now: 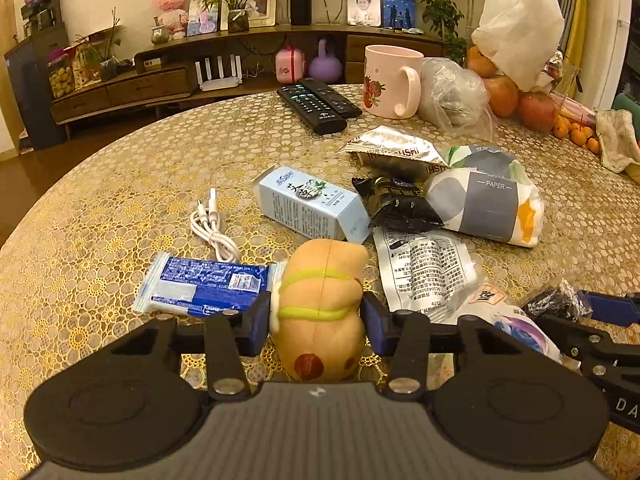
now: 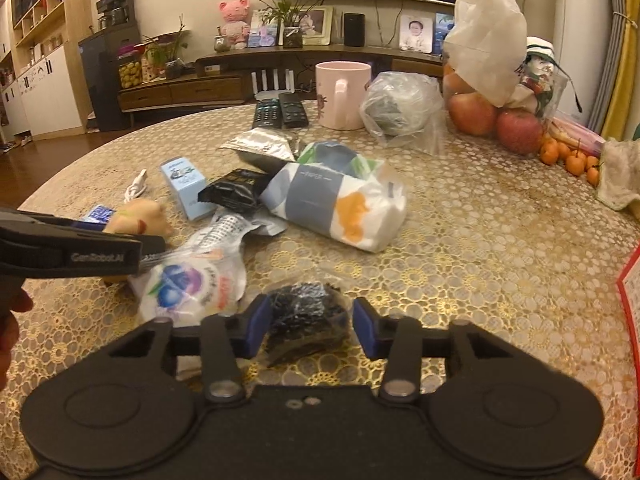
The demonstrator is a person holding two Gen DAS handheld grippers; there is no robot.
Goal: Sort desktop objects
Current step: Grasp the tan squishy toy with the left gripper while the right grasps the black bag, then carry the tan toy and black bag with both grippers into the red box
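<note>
Both grippers sit low over a round table (image 1: 120, 184) covered with a gold floral cloth. Left gripper (image 1: 316, 322): the blue pads are pressed against both sides of a tan plush toy (image 1: 320, 280) with yellow-green bands, which lies on the cloth near the table's front edge; the toy's flanks bulge slightly at the pads, so it is gripped. Just left of the toy lies a blue wrapped snack bar (image 1: 200, 288), touching the left finger. Beyond it lie a coiled white cable (image 1: 212, 228) and a pale blue carton (image 1: 312, 208) on its side. Right gripper (image 2: 306, 328): a crumpled black packet (image 2: 304, 316) in clear wrap sits between the blue pads; the left pad touches it, while a thin gap seems to remain at the right pad, so a firm grasp cannot be confirmed. Just left of this packet lies a white wrapper printed with blueberries (image 2: 188, 284), partly under the left gripper's side arm. Farther back in the middle of the table: a soft tissue pack marked PAPER (image 2: 336, 204), a black pouch (image 2: 236, 192), and a silver foil bag (image 2: 264, 146). At the far edge stand a pink mug (image 2: 340, 96), two remotes (image 2: 280, 112), and apples (image 2: 496, 120) beneath a white plastic bag (image 2: 488, 44).
</note>
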